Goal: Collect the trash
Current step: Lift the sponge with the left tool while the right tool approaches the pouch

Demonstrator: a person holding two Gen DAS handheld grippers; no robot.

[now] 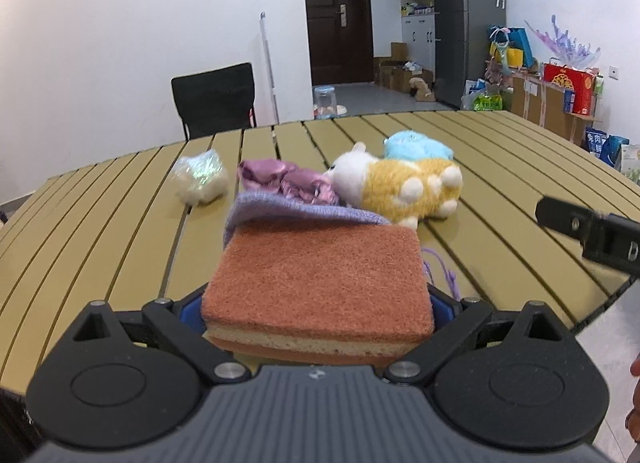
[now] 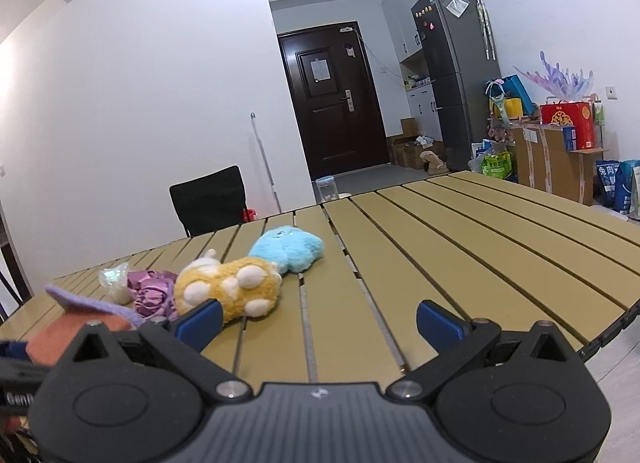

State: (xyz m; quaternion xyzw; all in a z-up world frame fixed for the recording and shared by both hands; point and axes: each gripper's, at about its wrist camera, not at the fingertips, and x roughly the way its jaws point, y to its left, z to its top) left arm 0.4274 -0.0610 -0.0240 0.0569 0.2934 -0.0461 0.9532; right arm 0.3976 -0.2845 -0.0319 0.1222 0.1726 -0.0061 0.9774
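Between the blue pads of the left tool [image 1: 318,315] sits an orange sponge [image 1: 318,283], pinched at its near end with its scouring face up and a paler layer showing along the edge; its far end touches or slips under a lavender cloth [image 1: 296,211], which has a thread [image 1: 440,275] trailing beside the sponge; if the left tool lifts or drags from here, the cloth could come along by friction or by a snagged thread, and whatever rests on it would shift. On the cloth's far edge lies a crumpled purple wrapper [image 1: 288,181]; well to its left on the table [image 1: 120,223] is a crinkled clear wrapper [image 1: 202,179]; these look like the trash left to gather, so my guess is that the task is at an early stage. Just beside the purple wrapper lie a yellow plush toy [image 1: 408,187] and, behind it, a blue plush toy [image 1: 416,145]; a careless sweep for the wrapper could knock or catch the yellow one, since the two touch or nearly touch. The right tool [image 2: 318,325] is spread wide and empty, hovering low over bare slats near the table's front edge; the grooves between slats could catch a thin wrapper. A soft sponge held only at one end may sag or twist out if swung quickly; I cannot see any bin.
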